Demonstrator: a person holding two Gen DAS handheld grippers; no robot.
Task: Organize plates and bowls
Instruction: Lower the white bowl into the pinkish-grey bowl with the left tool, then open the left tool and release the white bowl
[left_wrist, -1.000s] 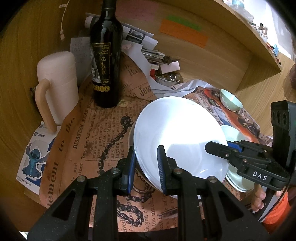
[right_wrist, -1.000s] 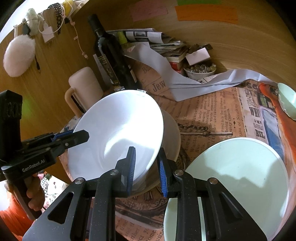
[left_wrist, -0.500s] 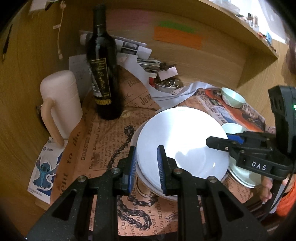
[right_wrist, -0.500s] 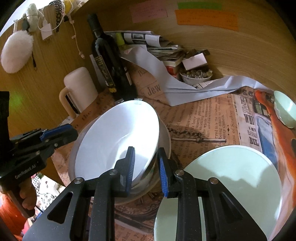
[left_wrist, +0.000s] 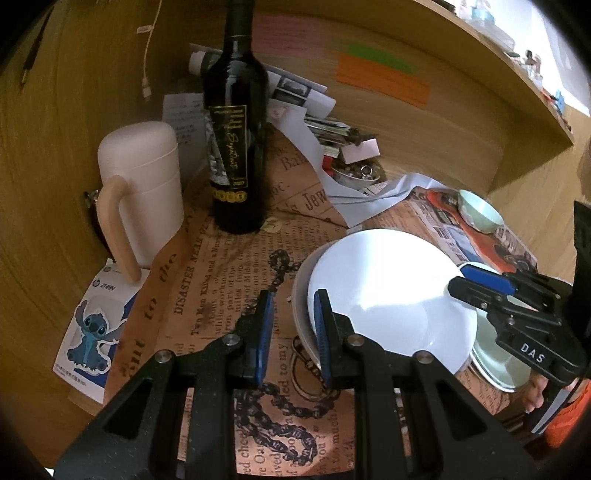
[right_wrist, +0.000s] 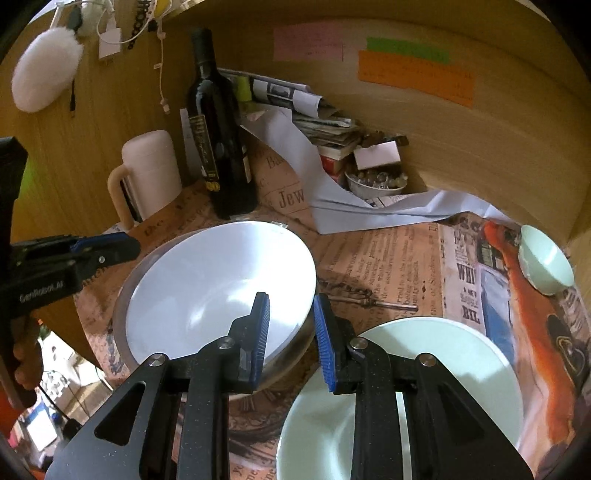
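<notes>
Newsprint sheet (left_wrist: 229, 280) covers wooden desk (left_wrist: 55, 206), bearing stacked plates (right_wrist: 218, 291)

"DAS" marks the right tongs (left_wrist: 480, 286); newsprint paper (left_wrist: 207, 280) reads "DISASTER NEAR".

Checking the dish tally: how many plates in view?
3. White plate stacked on a grey-rimmed plate near the wine bottle; pale green plate to its right. More could hide beneath either.
</notes>
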